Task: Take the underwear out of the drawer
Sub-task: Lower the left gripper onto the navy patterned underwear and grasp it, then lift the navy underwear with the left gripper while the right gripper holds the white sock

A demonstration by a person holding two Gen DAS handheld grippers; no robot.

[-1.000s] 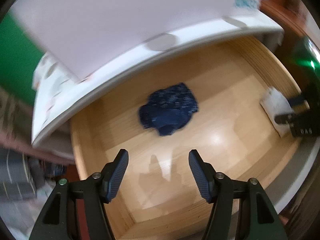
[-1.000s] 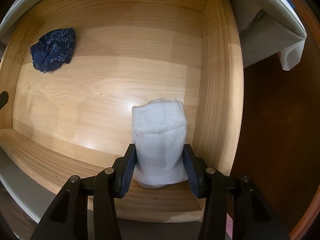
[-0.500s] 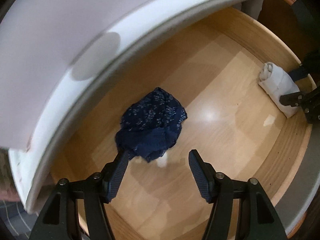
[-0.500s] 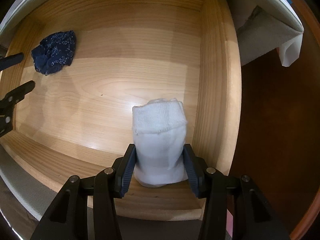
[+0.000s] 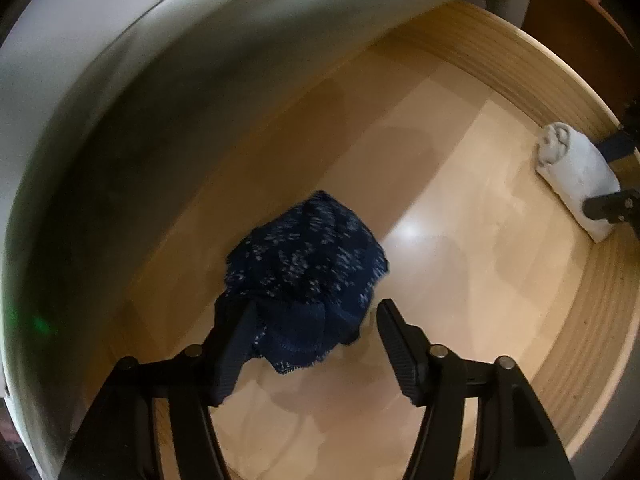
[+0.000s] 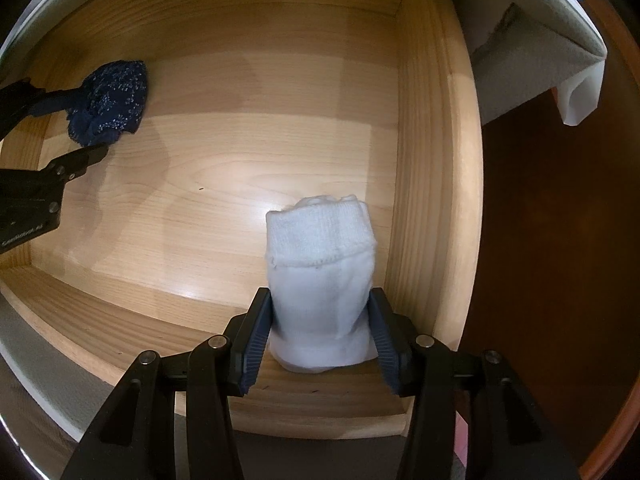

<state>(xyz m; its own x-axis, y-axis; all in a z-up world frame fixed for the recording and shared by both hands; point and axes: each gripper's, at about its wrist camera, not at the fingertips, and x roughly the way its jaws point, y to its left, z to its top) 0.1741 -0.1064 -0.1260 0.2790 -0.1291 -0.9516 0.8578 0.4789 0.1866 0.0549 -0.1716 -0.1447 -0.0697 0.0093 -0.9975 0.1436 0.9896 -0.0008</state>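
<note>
Grasp stage. The left gripper (image 5: pixel 312 344) straddles the dark blue speckled underwear (image 5: pixel 308 276) bunched on the floor of the wooden drawer (image 5: pixel 500 80); its jaws are closing, one pad touching cloth, the other just clear. The right gripper (image 6: pixel 320 340) is partly open, its pads against a rolled white sock (image 6: pixel 320 276) by the drawer's side wall. Next, in judgement, comes full closure, then a lift clear of the drawer — without snagging the white overhanging edge (image 5: pixel 200 40).

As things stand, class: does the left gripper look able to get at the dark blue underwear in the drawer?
Probably yes. The left gripper already straddles the dark blue underwear, jaws closing around it, and nothing in the drawer blocks it.
</note>
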